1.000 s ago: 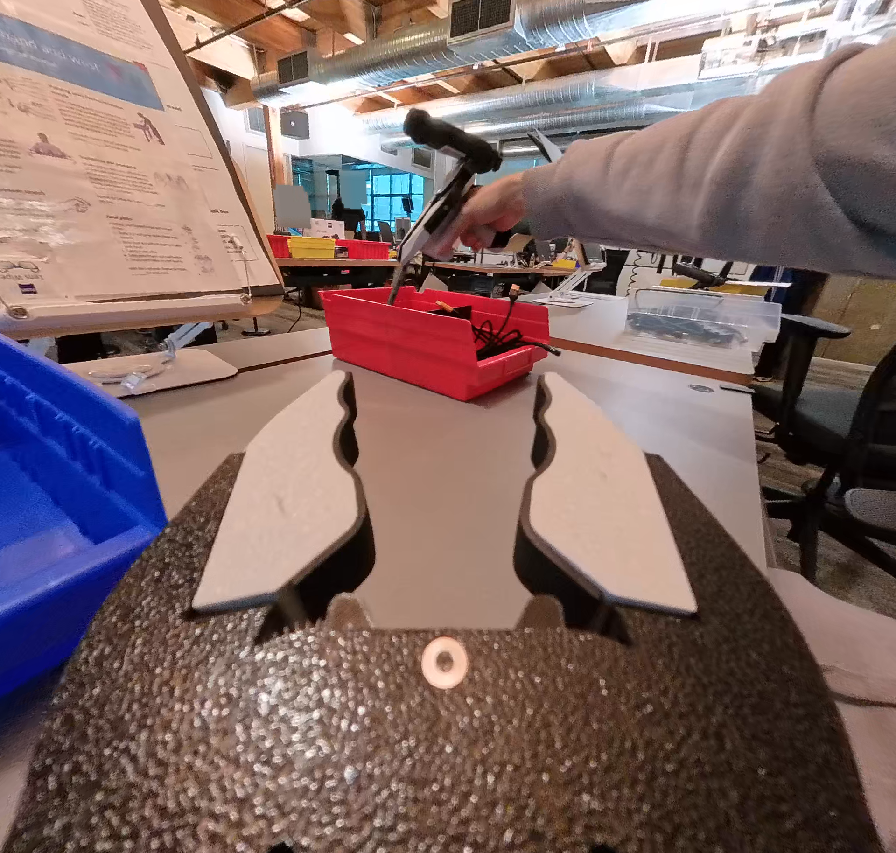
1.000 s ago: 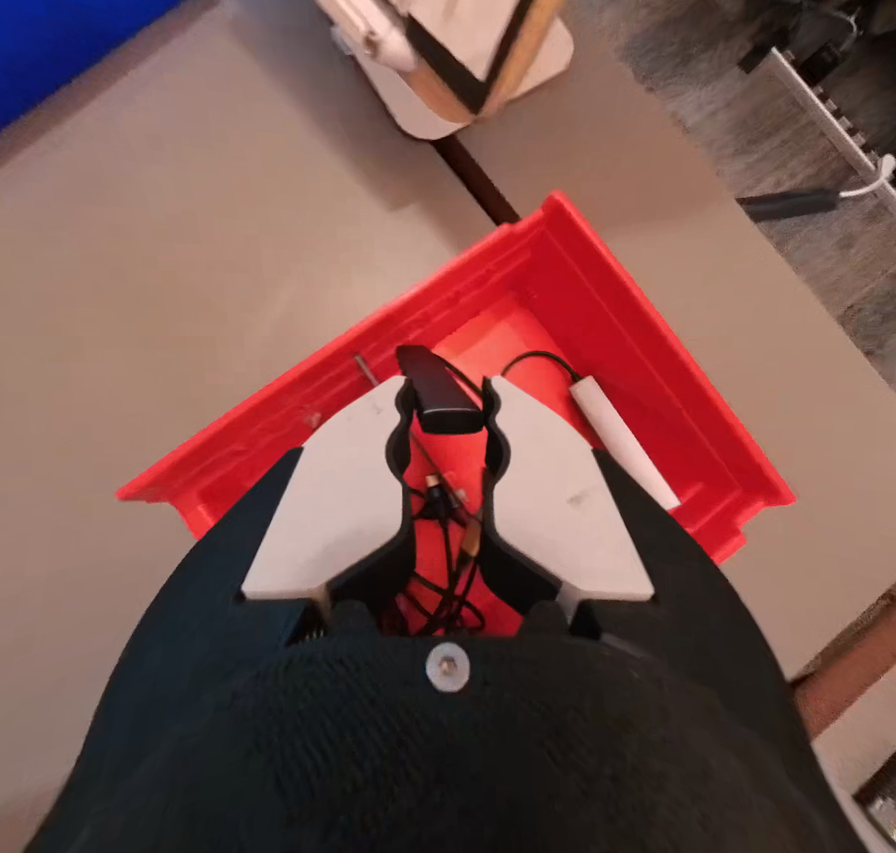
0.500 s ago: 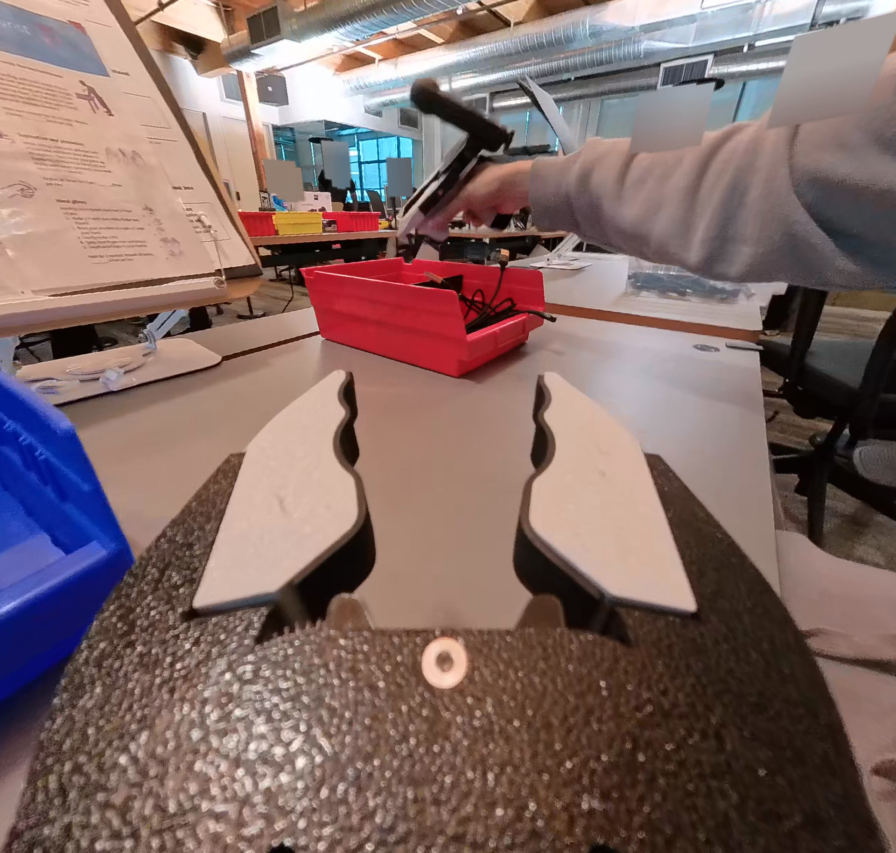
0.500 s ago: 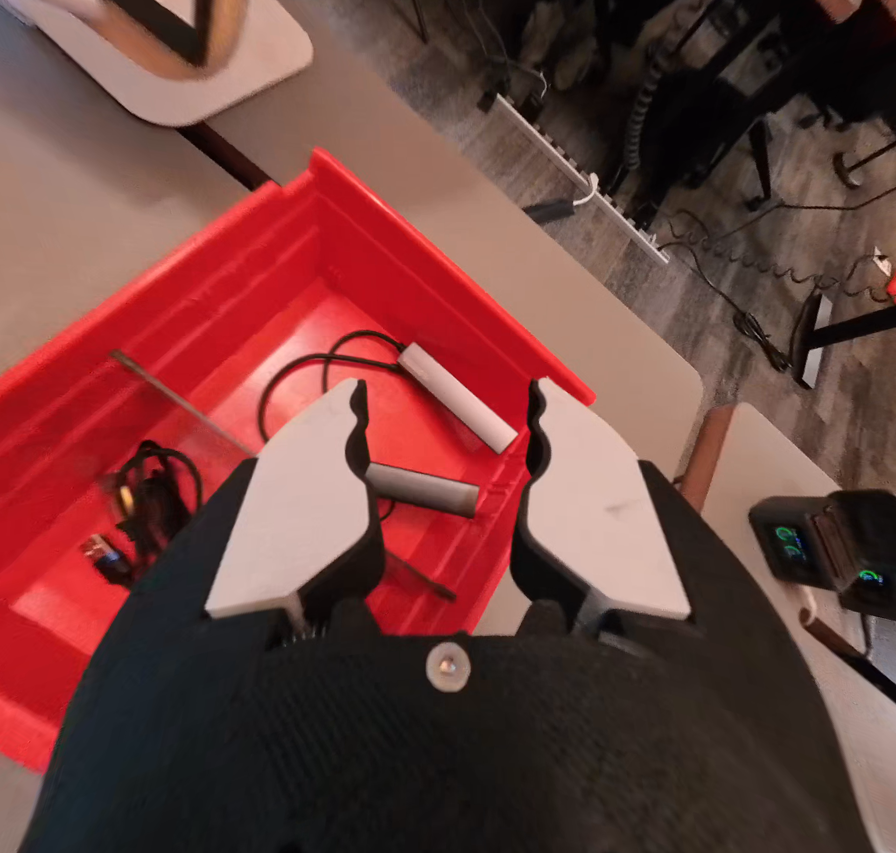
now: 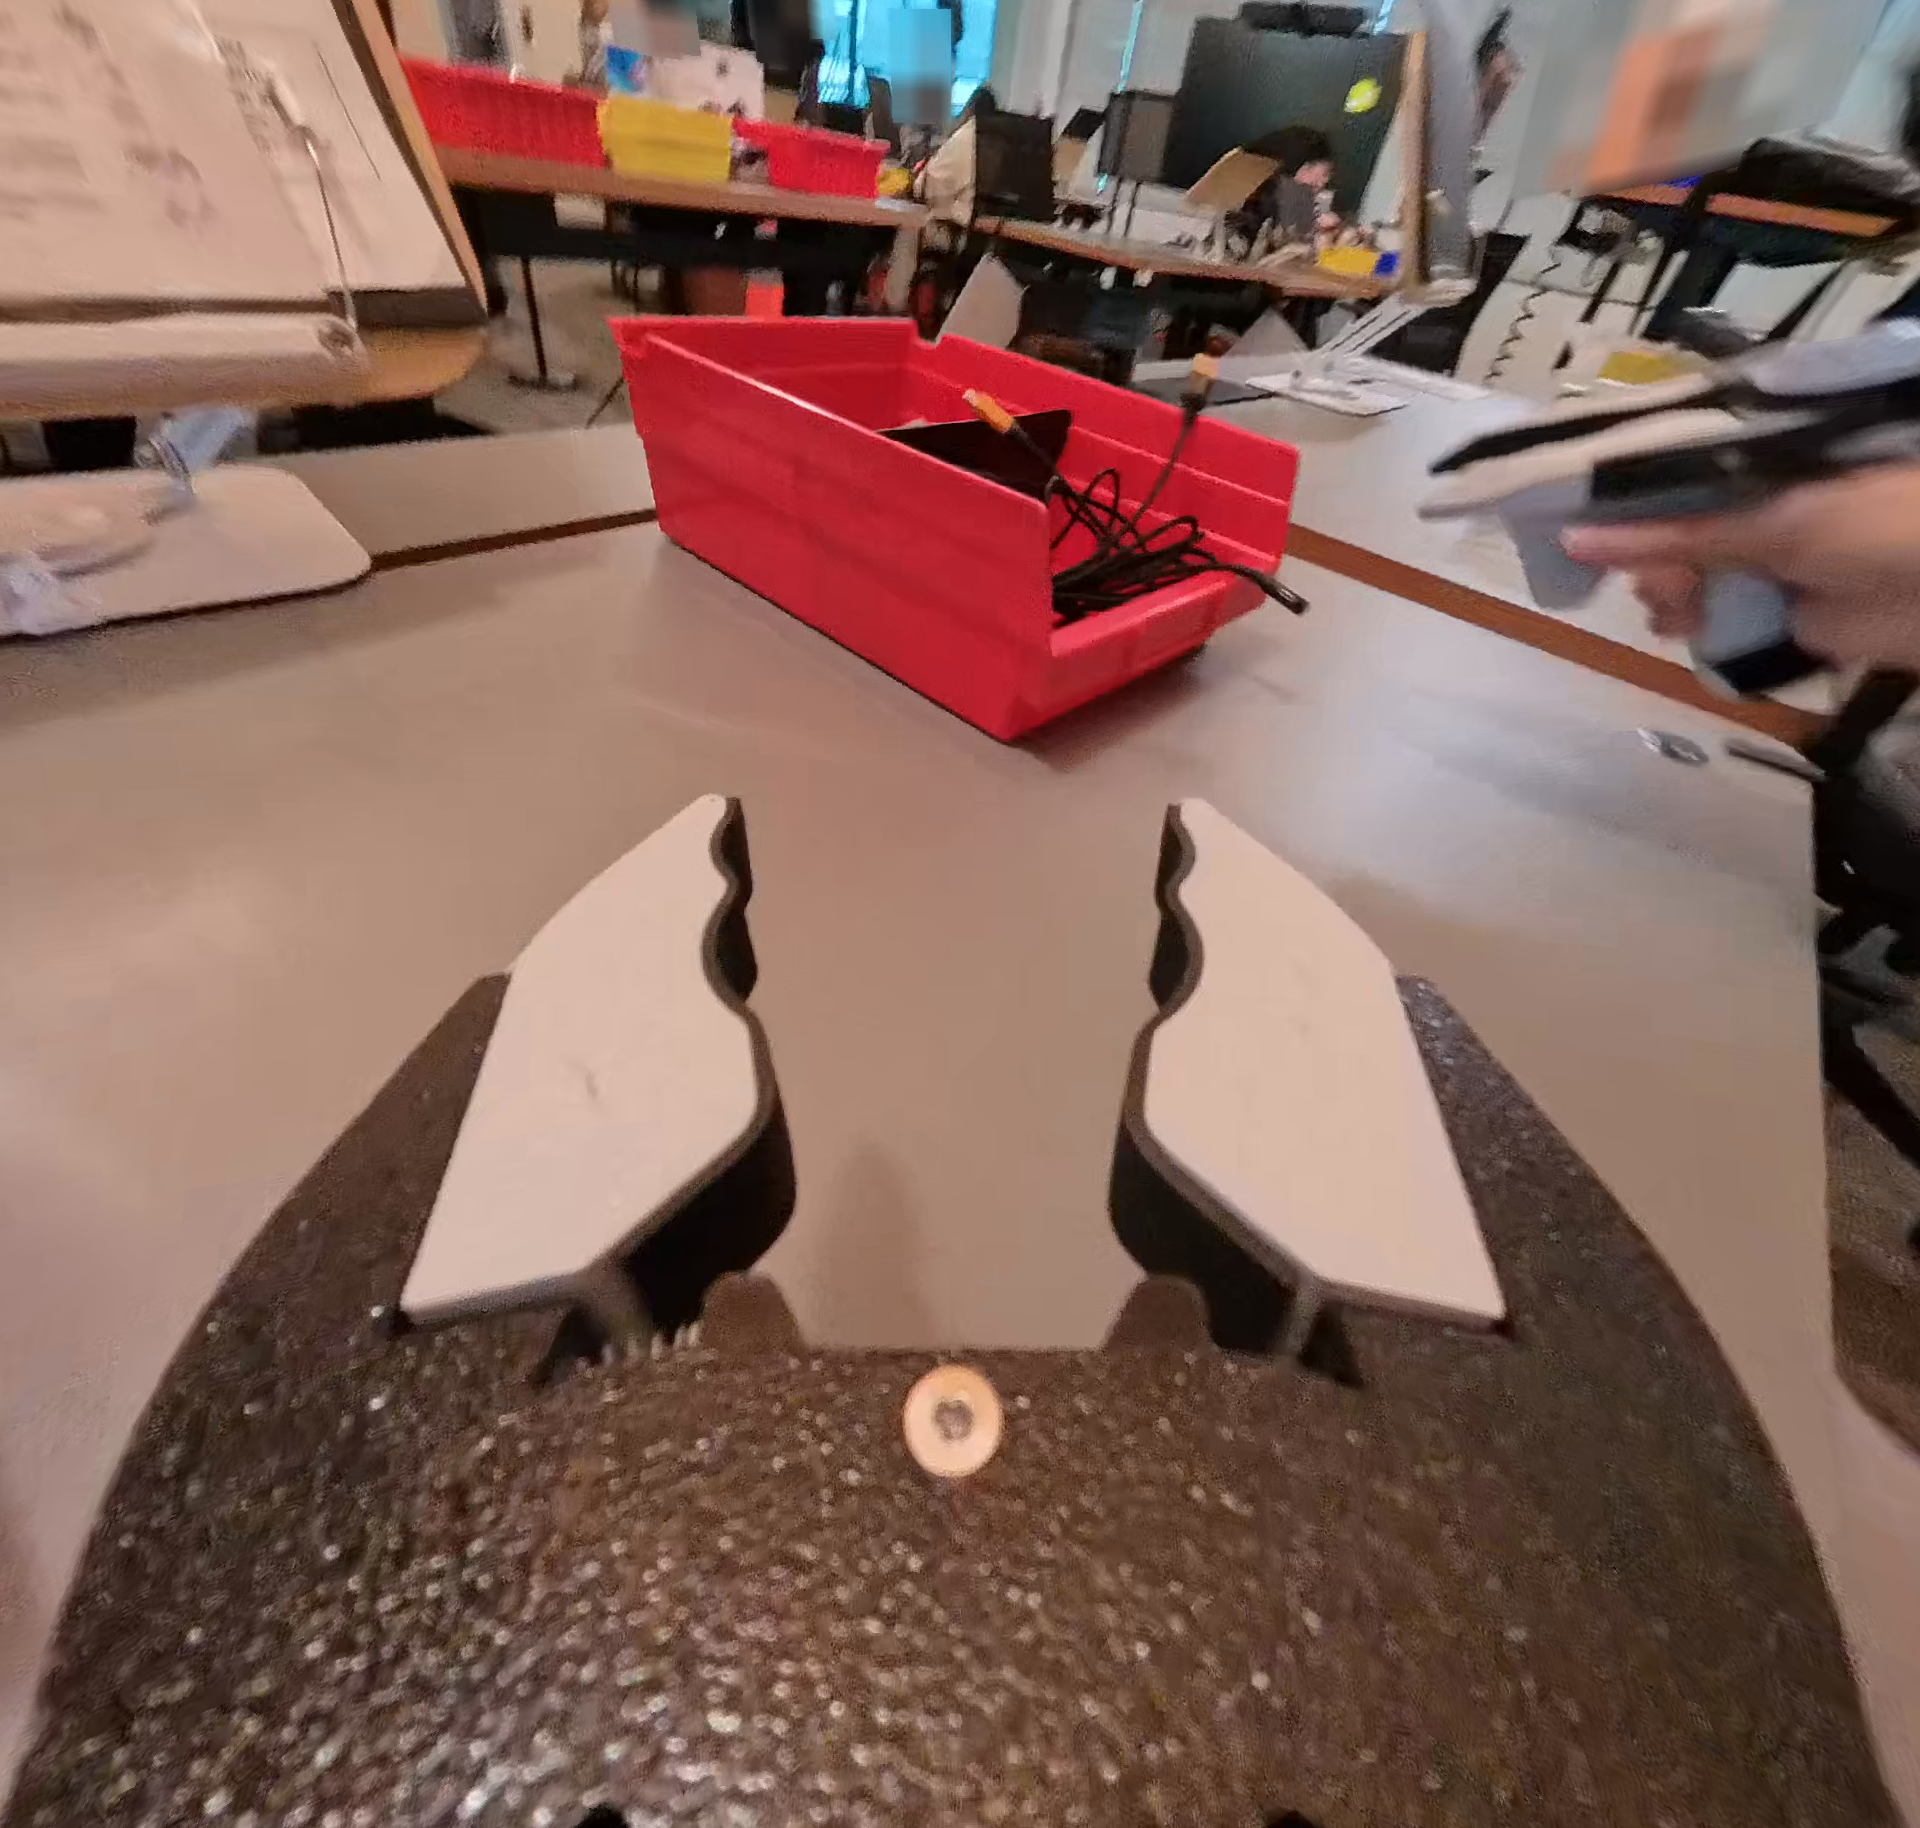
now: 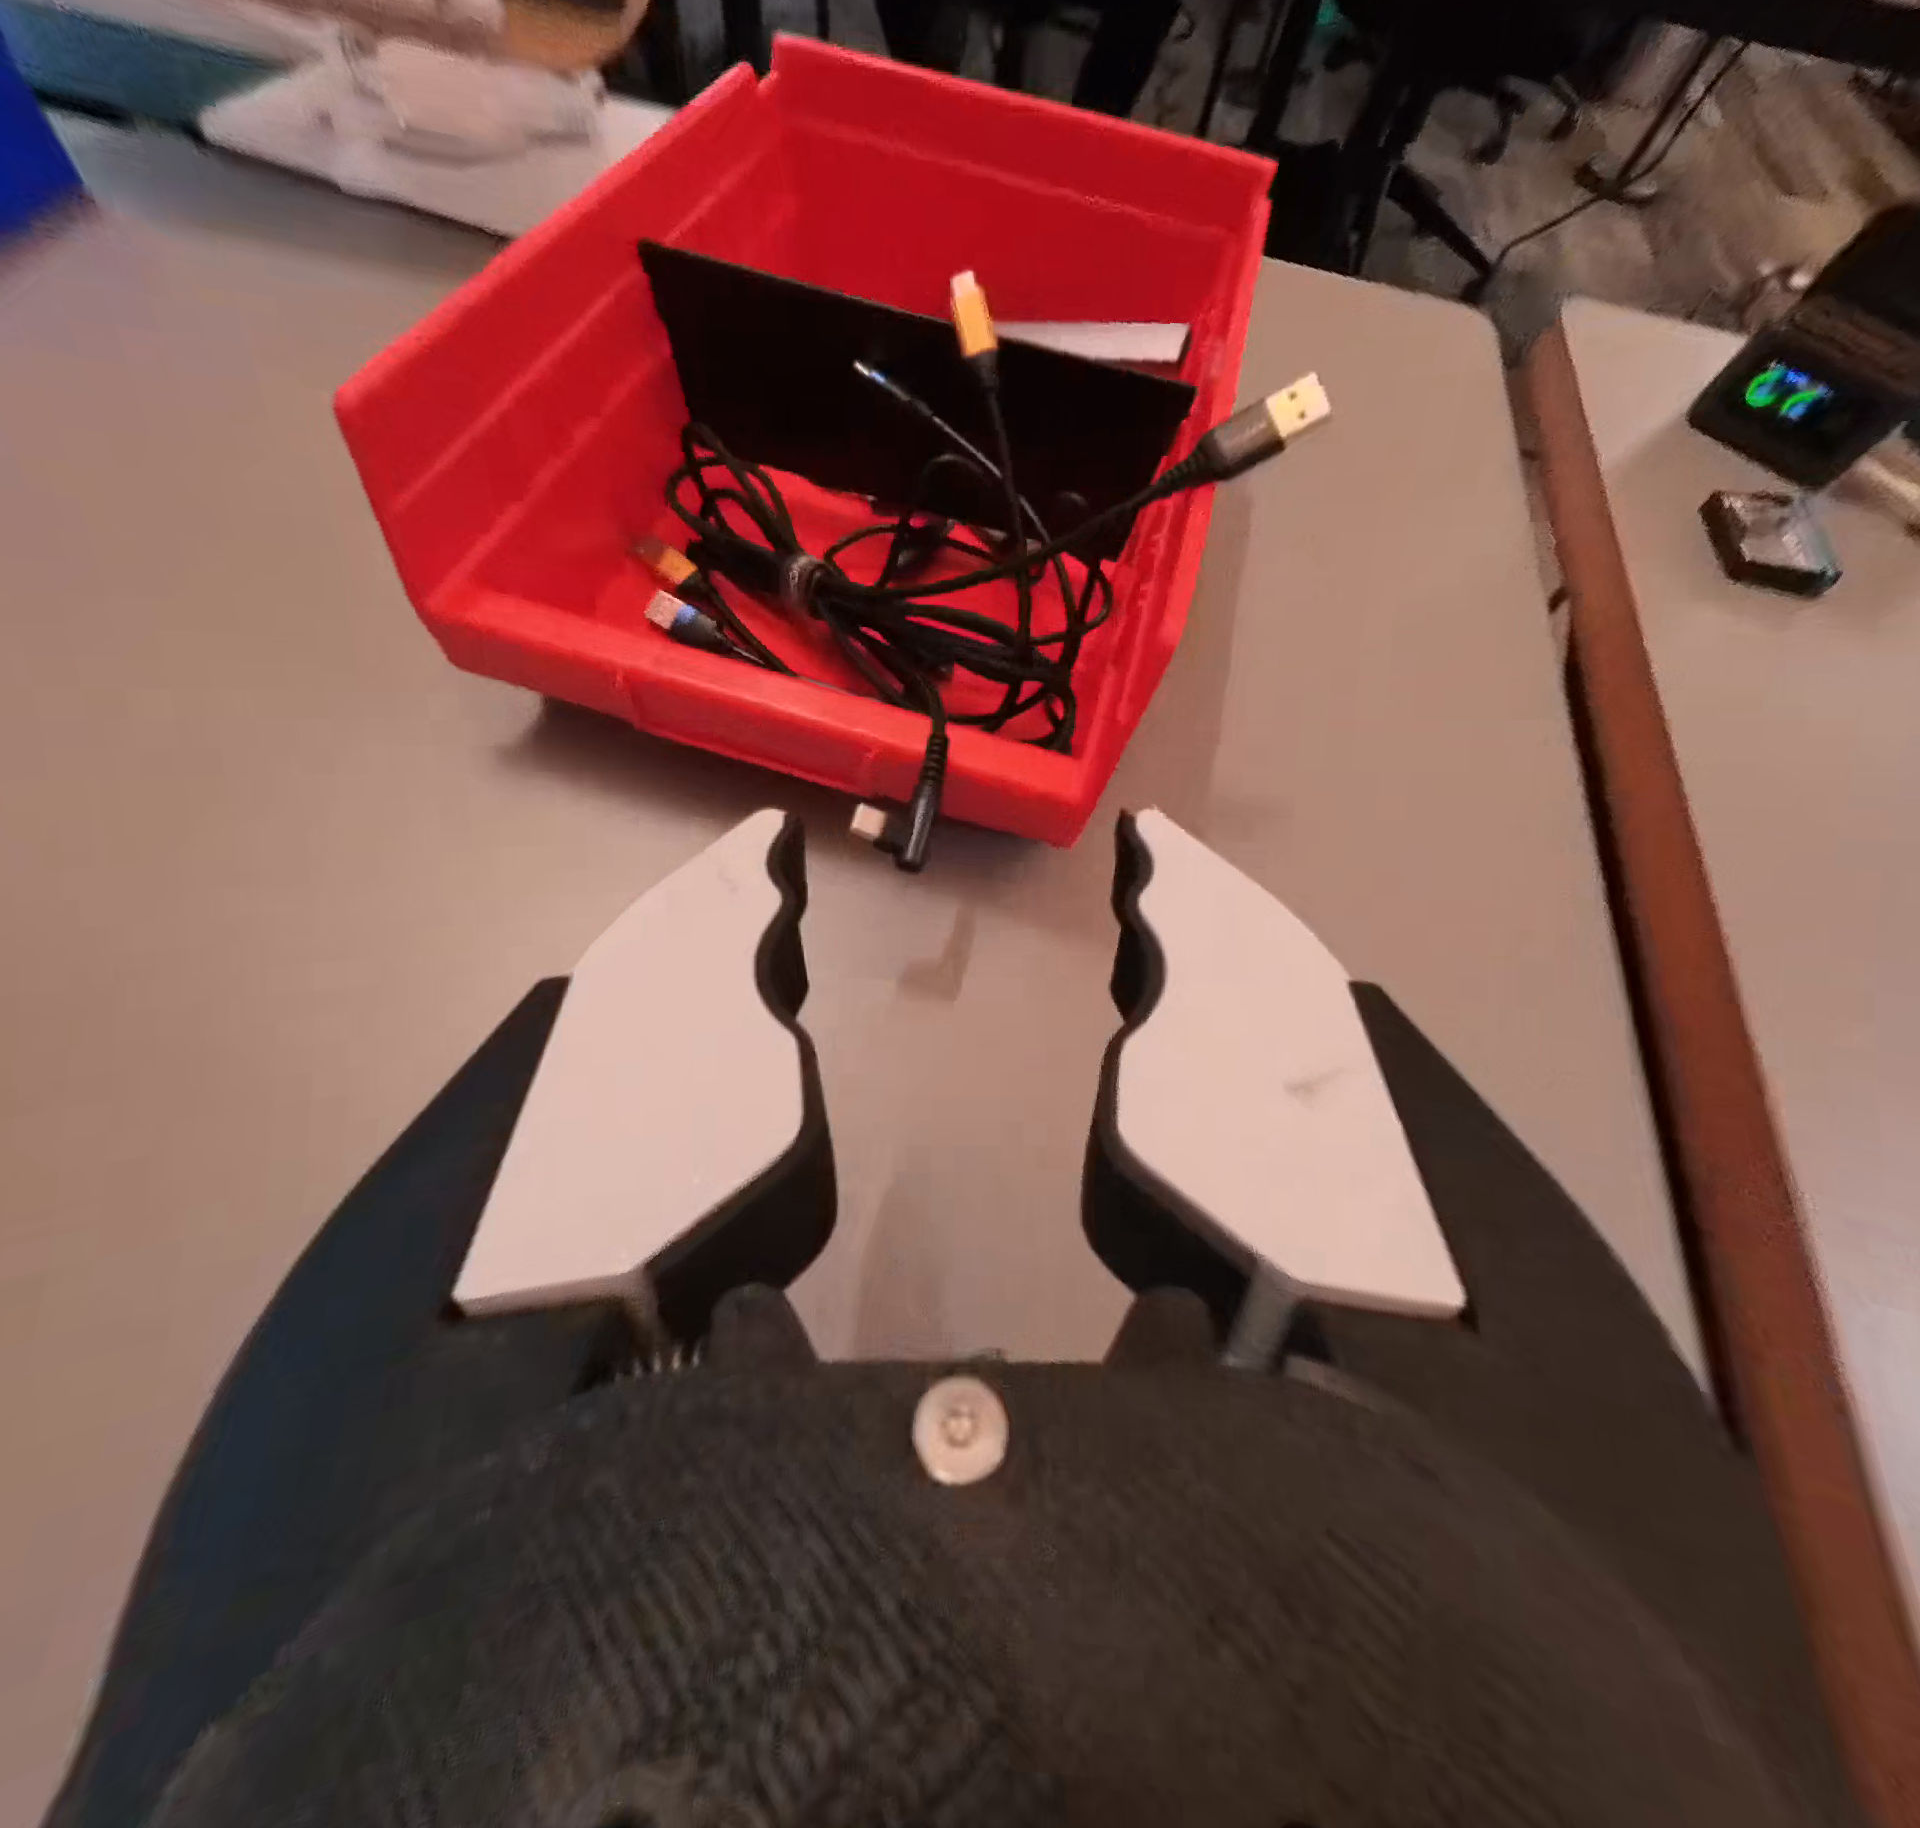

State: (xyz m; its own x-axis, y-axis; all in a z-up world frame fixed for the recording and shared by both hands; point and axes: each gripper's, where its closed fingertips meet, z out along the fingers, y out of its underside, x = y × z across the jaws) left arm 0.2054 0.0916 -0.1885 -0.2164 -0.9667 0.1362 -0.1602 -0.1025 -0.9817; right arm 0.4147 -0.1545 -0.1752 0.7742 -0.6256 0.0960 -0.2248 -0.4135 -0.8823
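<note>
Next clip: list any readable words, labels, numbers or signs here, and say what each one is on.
Printed sheet on the stand: lines of print, too blurred to read.
Small black device: green lit figures on its screen, too blurred to read.
Red bin, cables, left tool, right tool: no writing visible.

Before the left gripper [image 5: 951, 822] the grey table [image 5: 312, 843] lies bare up to the red bin [image 5: 883, 542], which stands in the way ahead. Left of that bare stretch stands the white base [image 5: 177, 552] of a board stand. The right gripper [image 6: 956, 828] has its fingers spread, with bare table between them. Just ahead of them a black cable plug [image 6: 904, 833] hangs over the low front wall of the bin. Tangled black cables [image 6: 894, 583] and an upright black divider [image 6: 904, 396] fill the near compartment. To the right, a brown table edge [image 6: 1662, 843] borders the surface.
</note>
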